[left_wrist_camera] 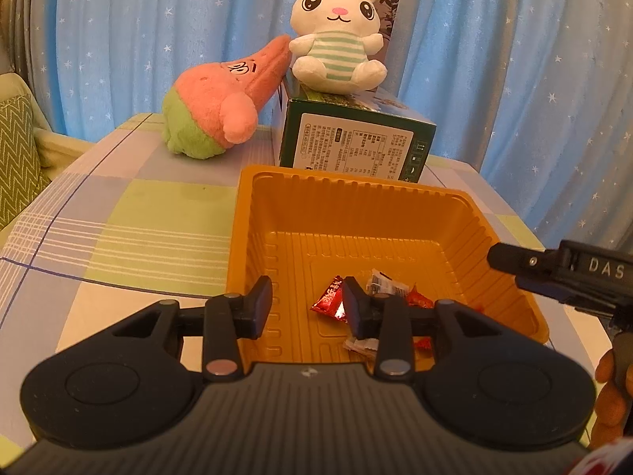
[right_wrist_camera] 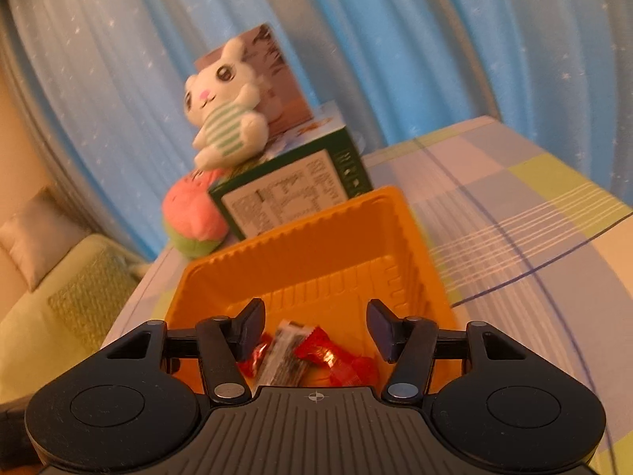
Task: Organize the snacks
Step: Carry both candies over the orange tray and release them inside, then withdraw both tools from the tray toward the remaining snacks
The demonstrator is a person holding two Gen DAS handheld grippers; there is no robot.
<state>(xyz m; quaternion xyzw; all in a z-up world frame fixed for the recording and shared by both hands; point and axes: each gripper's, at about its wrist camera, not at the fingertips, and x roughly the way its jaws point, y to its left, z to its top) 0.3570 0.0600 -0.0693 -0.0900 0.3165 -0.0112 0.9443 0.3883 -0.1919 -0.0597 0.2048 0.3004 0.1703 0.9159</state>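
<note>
Left wrist view had my left gripper (left_wrist_camera: 306,304) hanging over the near end of the orange tray (left_wrist_camera: 277,213), jaws spread, nothing between them. Snacks sat on the tray floor: a red foil one (left_wrist_camera: 330,303) just ahead of my right-hand finger, a white wrapper (left_wrist_camera: 385,285) behind it, more red bits partly hidden under the finger. My right gripper (right_wrist_camera: 314,326) poked in from the tray's right side in that view; in its own view, which was blurred, it was also spread wide and empty, above a red snack (right_wrist_camera: 328,356) and a silver-black wrapper (right_wrist_camera: 283,356) in the tray. So both grippers were released, and every snack I could see lay in the tray; none showed on the checked cloth (left_wrist_camera: 138,217). Behind the tray stood a green box (left_wrist_camera: 356,146) with a white plush (left_wrist_camera: 336,43) on top and a pink plush (left_wrist_camera: 221,107) leaning beside it. Judged step: right after a drop-off into the tray, or near the end of the sorting. Next move probably called for lifting both grippers clear without clipping the tray wall, then checking the table outside these views for leftovers. Could not tell if any remained.
</note>
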